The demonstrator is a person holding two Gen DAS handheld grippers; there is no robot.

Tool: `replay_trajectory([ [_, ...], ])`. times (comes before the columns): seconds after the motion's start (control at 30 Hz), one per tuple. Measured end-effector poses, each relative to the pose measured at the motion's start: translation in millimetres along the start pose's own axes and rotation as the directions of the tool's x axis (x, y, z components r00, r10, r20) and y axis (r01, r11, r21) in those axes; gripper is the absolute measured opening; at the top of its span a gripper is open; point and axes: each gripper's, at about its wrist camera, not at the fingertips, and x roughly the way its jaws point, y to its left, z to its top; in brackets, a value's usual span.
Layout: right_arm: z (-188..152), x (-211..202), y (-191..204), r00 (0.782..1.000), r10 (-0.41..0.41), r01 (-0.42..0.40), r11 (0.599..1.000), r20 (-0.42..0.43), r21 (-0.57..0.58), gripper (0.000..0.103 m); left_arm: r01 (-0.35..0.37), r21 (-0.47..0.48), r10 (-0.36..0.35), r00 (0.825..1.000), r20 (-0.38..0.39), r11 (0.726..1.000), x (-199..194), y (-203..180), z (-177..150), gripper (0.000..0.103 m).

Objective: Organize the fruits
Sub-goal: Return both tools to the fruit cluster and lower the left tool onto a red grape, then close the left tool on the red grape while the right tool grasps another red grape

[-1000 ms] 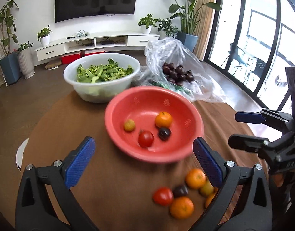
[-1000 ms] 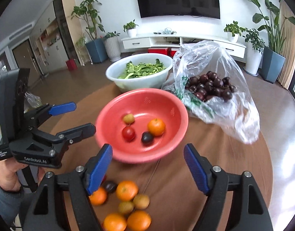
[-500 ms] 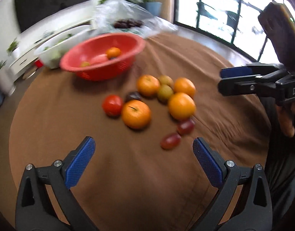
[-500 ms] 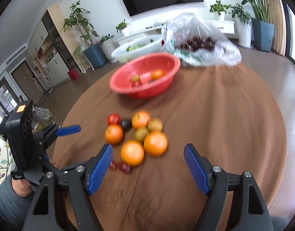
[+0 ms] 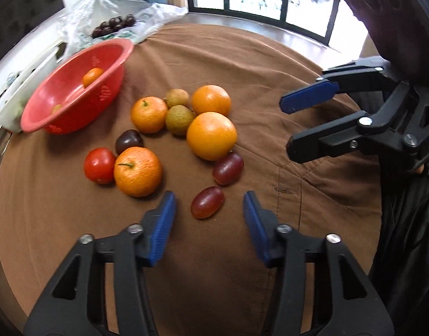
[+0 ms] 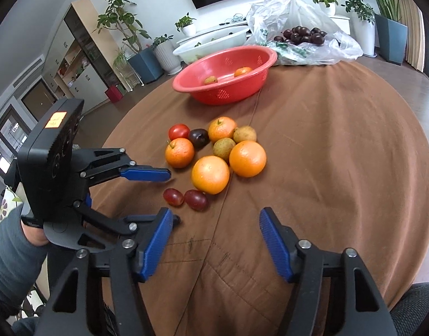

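Loose fruit lies in a heap on the brown tablecloth: several oranges [image 5: 211, 135], a tomato [image 5: 99, 165], a dark plum [image 5: 128, 141], two brownish longans [image 5: 179, 119] and two red grapes. My left gripper [image 5: 208, 210] [image 6: 173, 197] points steeply down with the nearer red grape [image 5: 207, 202] [image 6: 173, 196] between its blue pads. Its jaws are closing, with gaps still showing on both sides. The other grape [image 6: 196, 199] lies just ahead of my right gripper [image 6: 214, 224] [image 5: 285, 126], whose jaws are also closing on nothing. The red bowl [image 6: 250, 82] beyond holds an orange and a small fruit.
A clear plastic bag of dark plums [image 6: 301, 35] and a white bowl [image 6: 211, 43] stand behind the red bowl. The round table's edge [image 6: 427, 168] curves close on the right. A person's grey sleeve [image 6: 10, 254] holds the left gripper.
Both grippers have come down and closer to the fruit heap. The left one rolled and its jaws narrowed around a red grape. The right jaws also narrowed.
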Motion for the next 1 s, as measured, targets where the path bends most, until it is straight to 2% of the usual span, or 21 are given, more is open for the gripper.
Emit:
replay_trajectory([
  [0.07,0,1,-2,1.000,0.001,-0.001,1.000,-0.003,0.007,0.066,0.014,0.025,-0.014,1.000,-0.007,1.000,1,-1,1,0.033],
  [0.2,-2,2,-3,1.000,0.003,-0.003,1.000,-0.007,0.015,0.066,0.026,0.064,-0.025,1.000,-0.014,0.998,2,-2,1,0.030],
  [0.33,-3,4,-3,1.000,0.009,-0.009,1.000,-0.015,0.016,0.066,0.014,0.105,-0.011,1.000,-0.027,0.994,1,-3,2,0.019],
  [0.47,-2,6,-2,1.000,0.012,-0.012,1.000,-0.020,0.019,0.066,0.008,0.103,-0.006,1.000,-0.023,0.995,0,-3,1,0.019],
  [0.63,-1,9,3,1.000,0.007,-0.006,1.000,-0.029,0.006,0.066,-0.005,0.045,0.004,1.000,0.003,0.999,-7,0,-6,0.019],
  [0.77,3,16,14,0.999,0.002,-0.002,1.000,-0.033,-0.014,0.065,-0.028,-0.055,0.031,0.998,0.053,0.998,-27,7,-19,0.019],
  [0.93,6,35,27,0.997,-0.031,0.029,0.999,-0.066,-0.037,0.054,-0.039,-0.196,0.064,0.990,0.123,0.980,-55,15,-43,0.019],
  [1.0,7,42,31,0.996,-0.051,0.048,0.998,-0.076,-0.044,0.051,-0.031,-0.226,0.064,0.988,0.139,0.974,-61,16,-50,0.019],
])
